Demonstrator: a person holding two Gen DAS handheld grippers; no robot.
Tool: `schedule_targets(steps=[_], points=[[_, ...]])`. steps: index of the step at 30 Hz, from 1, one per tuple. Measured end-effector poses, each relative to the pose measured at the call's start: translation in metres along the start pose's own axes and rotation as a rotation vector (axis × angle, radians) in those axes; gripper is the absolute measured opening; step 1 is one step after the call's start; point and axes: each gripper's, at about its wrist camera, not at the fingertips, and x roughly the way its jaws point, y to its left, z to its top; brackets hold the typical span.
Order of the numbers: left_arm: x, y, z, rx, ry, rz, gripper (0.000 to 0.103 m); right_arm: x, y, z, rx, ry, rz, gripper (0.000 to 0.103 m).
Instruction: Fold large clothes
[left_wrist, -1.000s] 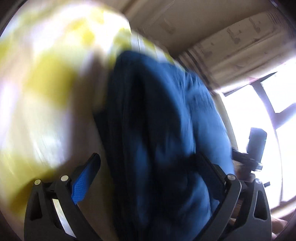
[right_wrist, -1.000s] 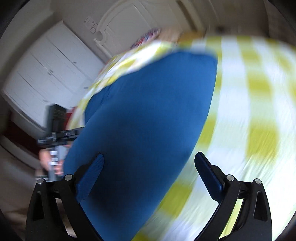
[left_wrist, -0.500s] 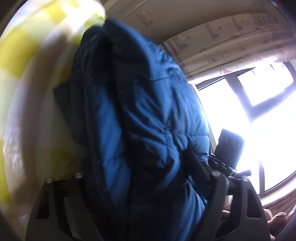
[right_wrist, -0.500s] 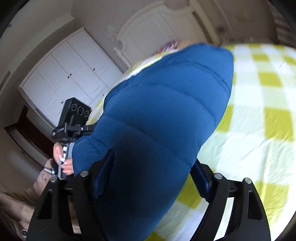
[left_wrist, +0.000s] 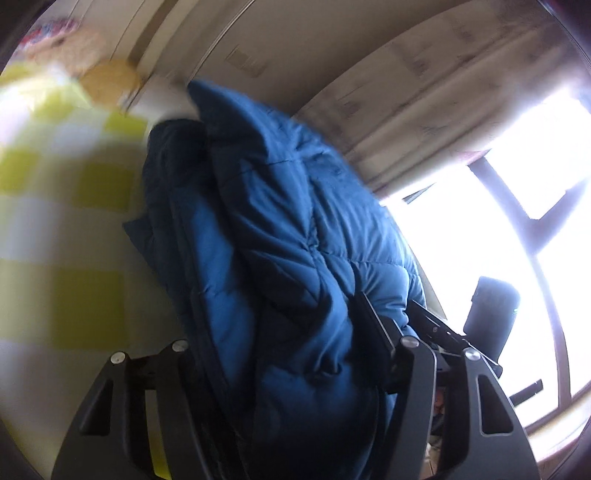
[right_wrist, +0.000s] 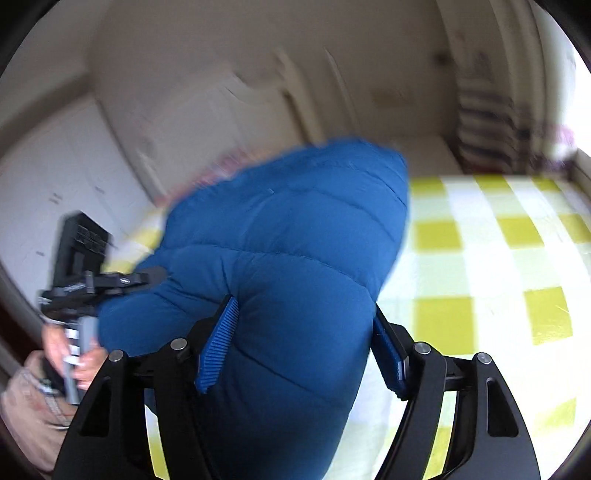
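A blue quilted puffer jacket (left_wrist: 288, 236) is held up over a bed with a yellow-and-white checked sheet (left_wrist: 66, 229). My left gripper (left_wrist: 284, 354) is shut on the jacket's thick edge; its left finger is buried in fabric. In the right wrist view the jacket (right_wrist: 288, 258) bulges between the fingers of my right gripper (right_wrist: 303, 347), which is shut on its padded edge. The other gripper (right_wrist: 85, 273) and the hand holding it show at the left of that view.
The checked sheet (right_wrist: 480, 266) spreads to the right. White wardrobe doors (right_wrist: 66, 177) and a headboard stand behind. A bright window (left_wrist: 517, 206) with curtains (left_wrist: 424, 110) is at the right of the left wrist view, where the right gripper's body (left_wrist: 487, 314) shows.
Both grippers closed from wide open onto the jacket's edge and lifted it. The jacket now stands raised off the sheet, with more wall and window in view.
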Motion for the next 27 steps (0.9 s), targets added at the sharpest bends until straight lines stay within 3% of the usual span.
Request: schedule_targets(steps=[2,4,6,11,13,15,17,18,20,22,24,27], points=[[0.010,0.009,-0.006,-0.022,-0.039,-0.005,0.076,0.006,-0.014,-0.004,0.026,-0.021,0.022,0.072],[0.010,0.018,-0.014,-0.065,-0.055,-0.024,0.080,0.008,-0.009,-0.007,0.046,-0.009,-0.009,0.085],[0.002,0.019,-0.022,-0.066,-0.076,-0.004,0.081,0.004,-0.002,-0.005,0.035,-0.016,-0.055,0.090],[-0.027,-0.011,-0.053,0.018,-0.177,0.180,0.084,-0.015,-0.010,-0.008,0.059,-0.005,-0.089,0.091],[-0.048,-0.031,-0.070,0.102,-0.213,0.298,0.086,-0.030,-0.003,-0.016,0.054,0.010,-0.096,0.091],[-0.070,-0.057,-0.081,0.215,-0.256,0.477,0.096,-0.059,0.011,-0.025,0.011,0.014,-0.154,0.091],[-0.094,-0.094,-0.094,0.384,-0.341,0.771,0.098,-0.094,0.031,-0.034,-0.043,-0.058,-0.176,0.091],[-0.107,-0.109,-0.096,0.437,-0.384,0.815,0.100,-0.114,0.042,-0.037,-0.068,-0.105,-0.176,0.091],[-0.143,-0.147,-0.099,0.495,-0.501,0.825,0.101,-0.163,0.069,-0.045,-0.114,-0.225,-0.174,0.091],[-0.173,-0.176,-0.099,0.464,-0.582,0.782,0.101,-0.204,0.095,-0.052,-0.156,-0.343,-0.182,0.099],[-0.199,-0.197,-0.107,0.433,-0.637,0.679,0.101,-0.230,0.115,-0.062,-0.199,-0.428,-0.201,0.099],[-0.221,-0.211,-0.137,0.409,-0.661,0.610,0.101,-0.254,0.147,-0.084,-0.283,-0.515,-0.266,0.099]])
